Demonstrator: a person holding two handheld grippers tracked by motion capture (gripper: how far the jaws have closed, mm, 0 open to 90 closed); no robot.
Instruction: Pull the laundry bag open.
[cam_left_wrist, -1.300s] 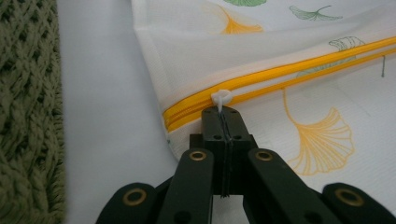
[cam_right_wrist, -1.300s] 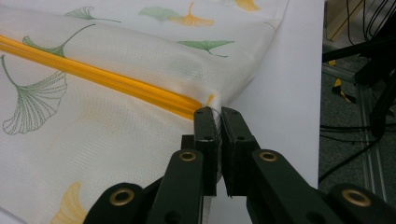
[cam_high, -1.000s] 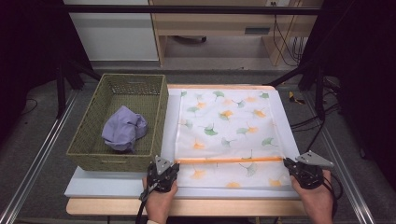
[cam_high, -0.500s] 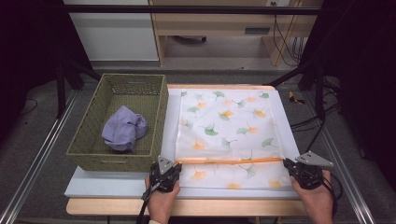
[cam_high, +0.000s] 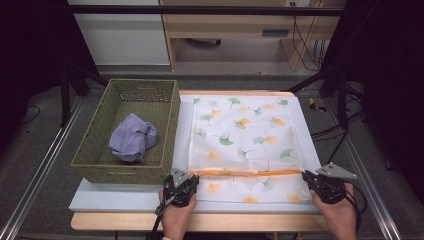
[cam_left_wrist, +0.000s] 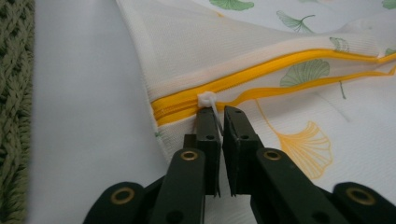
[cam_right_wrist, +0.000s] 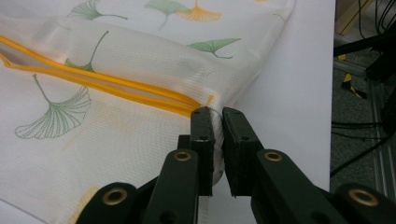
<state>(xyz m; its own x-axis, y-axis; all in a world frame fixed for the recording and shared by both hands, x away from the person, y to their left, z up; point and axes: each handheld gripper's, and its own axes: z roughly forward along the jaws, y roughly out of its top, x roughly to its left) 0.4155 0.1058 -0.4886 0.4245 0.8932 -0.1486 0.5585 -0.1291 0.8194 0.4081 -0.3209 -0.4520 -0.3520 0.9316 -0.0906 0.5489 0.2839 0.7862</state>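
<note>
A white mesh bag (cam_high: 240, 135) printed with green and orange ginkgo leaves lies flat on the white board (cam_high: 125, 195). An orange zipper (cam_high: 245, 173) runs across its near end. At the zipper's left end, my left gripper (cam_high: 189, 178) is shut on the white zipper pull (cam_left_wrist: 205, 99); the left gripper view has its tips (cam_left_wrist: 220, 112) pinching the pull's tab. To the right of the pull the zipper (cam_left_wrist: 299, 70) gapes. My right gripper (cam_high: 309, 178) is shut on the bag's right edge (cam_right_wrist: 212, 112) beside the zipper's end, its tips (cam_right_wrist: 217, 114) closed on the mesh.
A green woven basket (cam_high: 95, 150) stands left of the bag and holds a crumpled lilac cloth (cam_high: 132, 141). The wooden table edge (cam_high: 240, 222) runs just in front of the hands. Cables (cam_high: 330, 132) trail on the floor at the right.
My left gripper has crept slightly to the right along the zipper line. The right gripper and the bag have stayed put.
</note>
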